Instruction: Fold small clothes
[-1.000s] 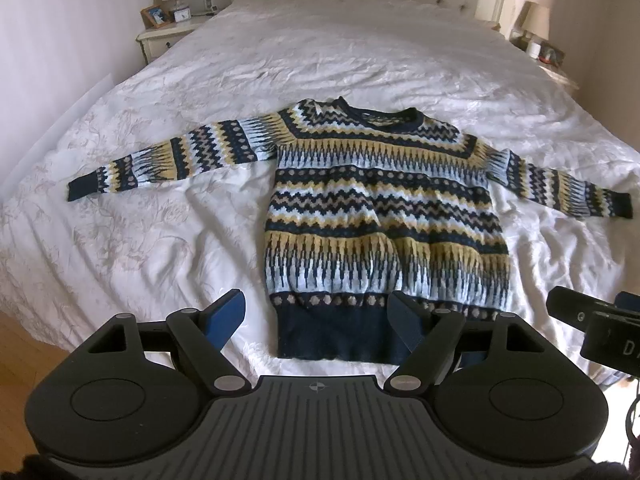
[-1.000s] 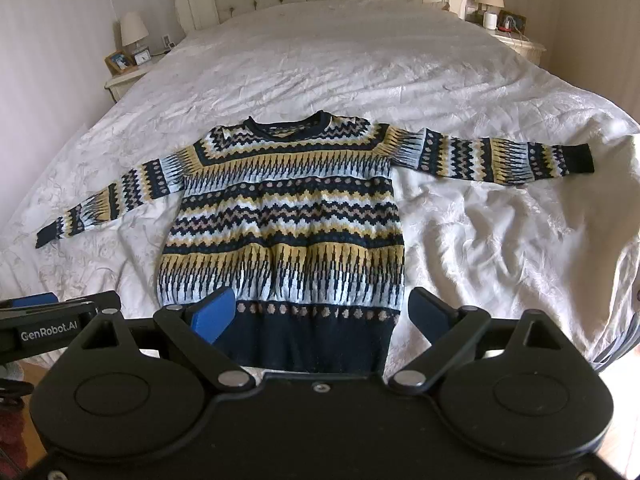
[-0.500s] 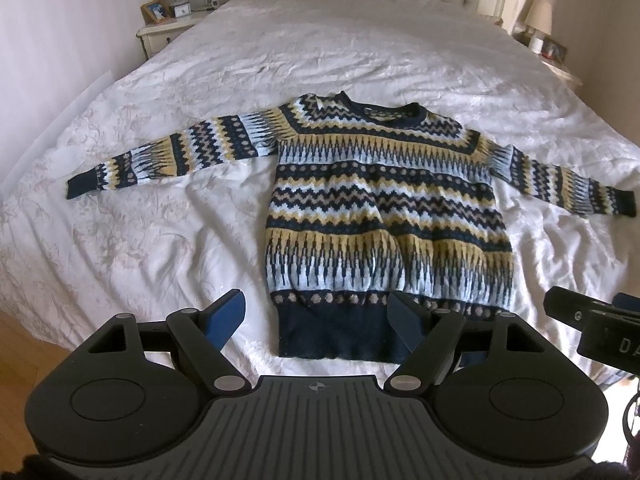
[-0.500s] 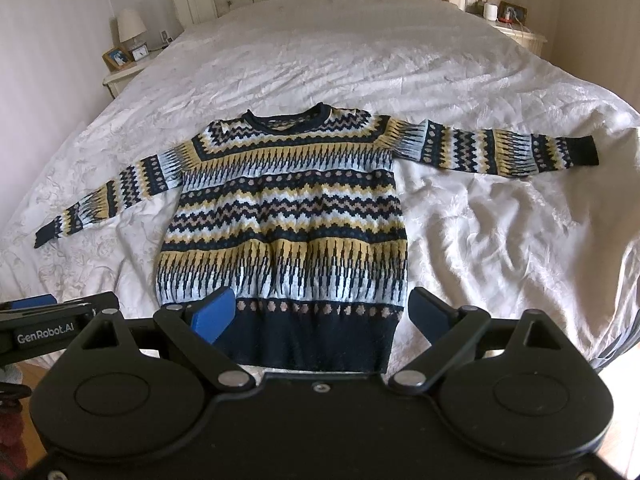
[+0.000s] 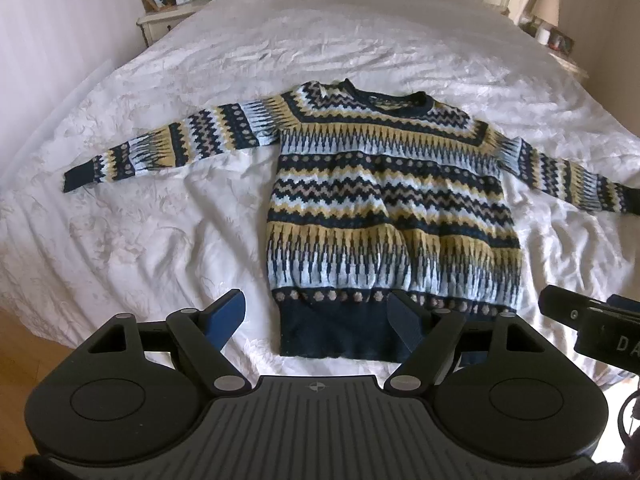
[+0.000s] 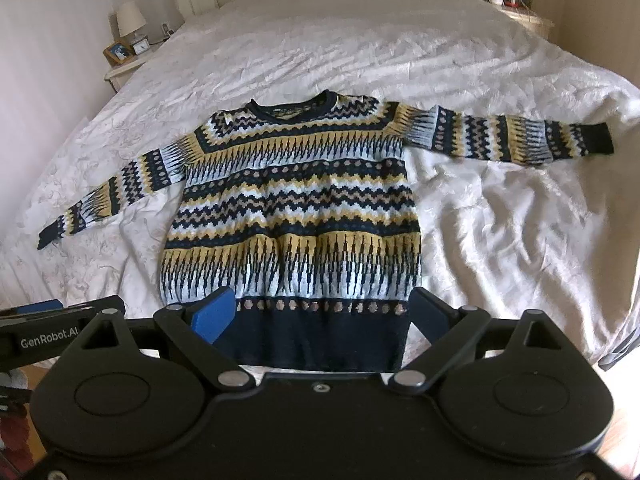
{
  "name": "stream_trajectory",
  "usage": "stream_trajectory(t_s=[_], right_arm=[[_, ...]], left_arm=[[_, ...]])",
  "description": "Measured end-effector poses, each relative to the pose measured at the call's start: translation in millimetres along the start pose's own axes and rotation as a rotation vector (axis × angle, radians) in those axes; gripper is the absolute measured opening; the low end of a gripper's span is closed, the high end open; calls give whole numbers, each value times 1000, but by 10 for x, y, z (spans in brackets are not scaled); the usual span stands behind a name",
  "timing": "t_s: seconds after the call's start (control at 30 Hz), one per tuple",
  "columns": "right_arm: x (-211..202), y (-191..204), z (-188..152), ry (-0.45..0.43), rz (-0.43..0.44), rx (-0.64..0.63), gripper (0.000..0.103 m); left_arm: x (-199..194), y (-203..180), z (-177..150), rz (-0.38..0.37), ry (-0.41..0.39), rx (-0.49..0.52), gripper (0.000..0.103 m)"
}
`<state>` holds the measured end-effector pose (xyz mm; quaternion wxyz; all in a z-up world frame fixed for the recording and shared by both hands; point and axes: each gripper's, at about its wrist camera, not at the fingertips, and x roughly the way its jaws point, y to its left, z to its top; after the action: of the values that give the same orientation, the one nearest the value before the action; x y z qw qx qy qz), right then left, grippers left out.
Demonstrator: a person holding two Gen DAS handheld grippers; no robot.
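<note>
A patterned sweater (image 5: 384, 208) lies flat on the bed (image 5: 160, 220), sleeves toward 9 and 3 o'clock. The left gripper (image 5: 318, 314) and right gripper (image 6: 324, 312) hover spread, empty, above its hem.

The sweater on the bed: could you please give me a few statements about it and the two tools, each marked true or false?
1. The sweater lies flat on the bed with both sleeves spread outward. True.
2. The left tool is shut on the sweater's hem. False: its fingers are apart and hold nothing.
3. The right tool is open, near the navy hem. True.
4. The sweater is already folded in half. False: it is fully unfolded.
5. A lamp stands on a nightstand beside the bed. True.
</note>
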<state>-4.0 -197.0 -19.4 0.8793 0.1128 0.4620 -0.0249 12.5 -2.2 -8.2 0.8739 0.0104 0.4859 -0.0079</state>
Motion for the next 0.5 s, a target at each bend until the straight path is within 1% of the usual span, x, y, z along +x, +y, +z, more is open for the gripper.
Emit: stream_trajectory(t_s=[0.27,0.5], right_arm=[[207,-28,121,40,0,11,94],[529,-118,316,102,42,57,94]], left_arm=[[181,-1,150,8,39,-2,78],[456,-52,387,9,85,4,77]])
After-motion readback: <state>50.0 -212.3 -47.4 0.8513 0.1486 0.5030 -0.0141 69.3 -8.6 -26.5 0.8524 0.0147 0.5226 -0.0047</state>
